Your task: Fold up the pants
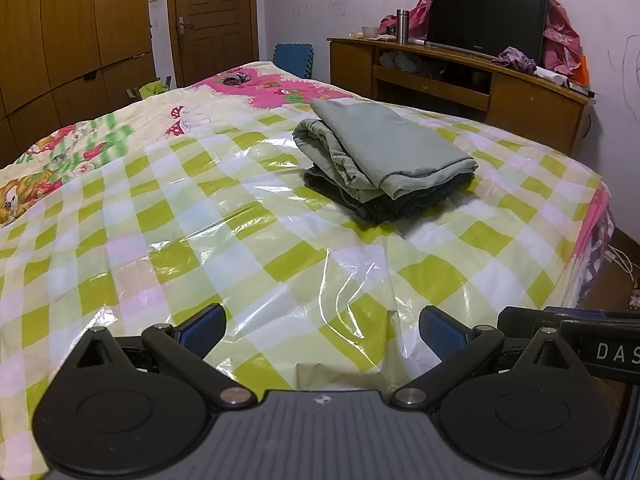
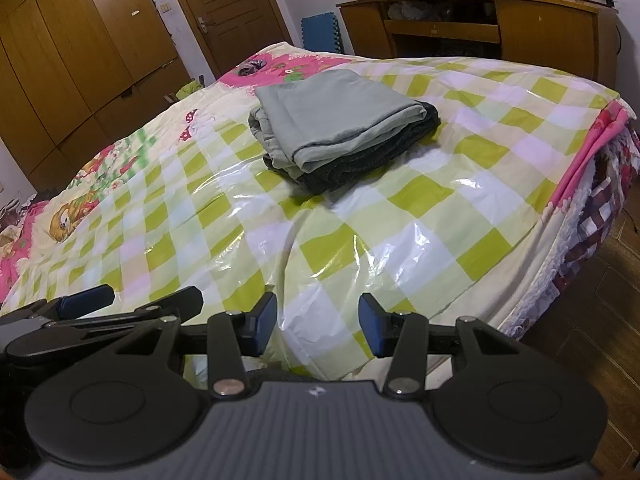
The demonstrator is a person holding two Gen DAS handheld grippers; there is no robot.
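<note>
Writing: the white letters "DAS" are read on the black body of the right gripper at the right edge of the left wrist view, the word cut off by the frame; a small logo on the television's lower bezel is too small to be read.
Hidden: the foot of the bed below both grippers is covered by their black housings; the lower layers of the folded stack are seen only at their edges; the contents of the cabinet's open shelf are too dim to be made out.
Bed: a large bed (image 1: 120, 264) is covered by a glossy yellow-green and white checked plastic sheet (image 2: 400, 216), with a cartoon-printed pink and cream quilt (image 1: 72, 148) showing beyond it.
Room: tall brown wooden wardrobes (image 1: 60, 32) and a brown wooden door (image 1: 214, 16) are seen at the back; a low wooden cabinet (image 1: 532, 108) carries a black flat television (image 1: 486, 16) draped in pink cloth, and a steel flask (image 1: 401, 26).
Pants: the folded grey-green pants (image 1: 380, 144) are laid on darker folded fabric, on the checked sheet toward the far side, well apart from both grippers.
Left gripper (image 1: 322, 330): the blue-padded jaws are held wide apart, with nothing between them.
Right gripper (image 2: 318, 326): the jaws are held partly apart and nothing is gripped.
</note>
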